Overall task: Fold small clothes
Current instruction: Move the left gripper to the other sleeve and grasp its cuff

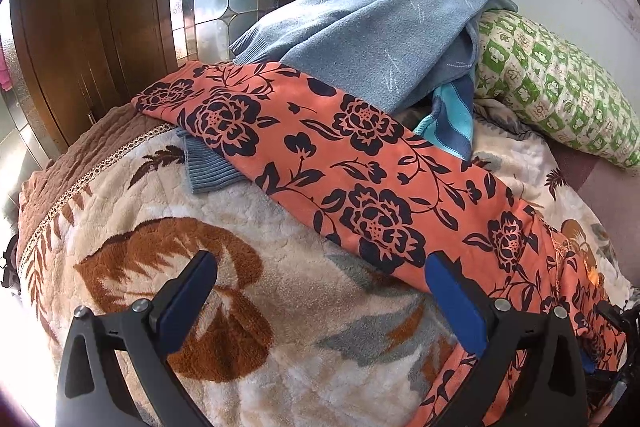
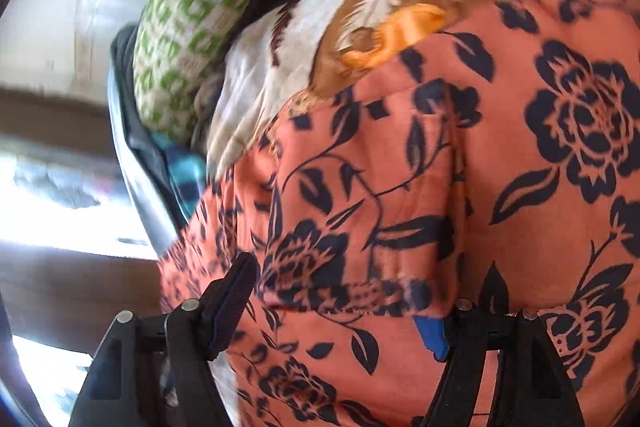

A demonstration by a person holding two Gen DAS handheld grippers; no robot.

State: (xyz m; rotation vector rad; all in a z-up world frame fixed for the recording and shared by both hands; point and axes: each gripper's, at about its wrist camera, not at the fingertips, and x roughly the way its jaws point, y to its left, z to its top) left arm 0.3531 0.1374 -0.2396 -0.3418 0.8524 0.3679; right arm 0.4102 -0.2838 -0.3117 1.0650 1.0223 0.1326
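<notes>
An orange garment with dark blue flowers (image 1: 360, 171) lies stretched diagonally across a fleece blanket (image 1: 248, 235), from far left to near right. My left gripper (image 1: 320, 267) is open just above the blanket, its right finger at the garment's near edge. In the right wrist view the same garment (image 2: 460, 187) fills the frame, bunched into folds. My right gripper (image 2: 344, 291) is open with the cloth lying between its fingers; the right pad is partly covered by fabric. That view is blurred.
A heap of blue knitwear (image 1: 368, 39) and a striped turquoise piece (image 1: 452, 115) lie behind the garment. A green-and-white pillow (image 1: 560, 87) lies at the far right, also in the right wrist view (image 2: 192, 11). Wooden door panels (image 1: 88, 39) and a glass pane stand behind.
</notes>
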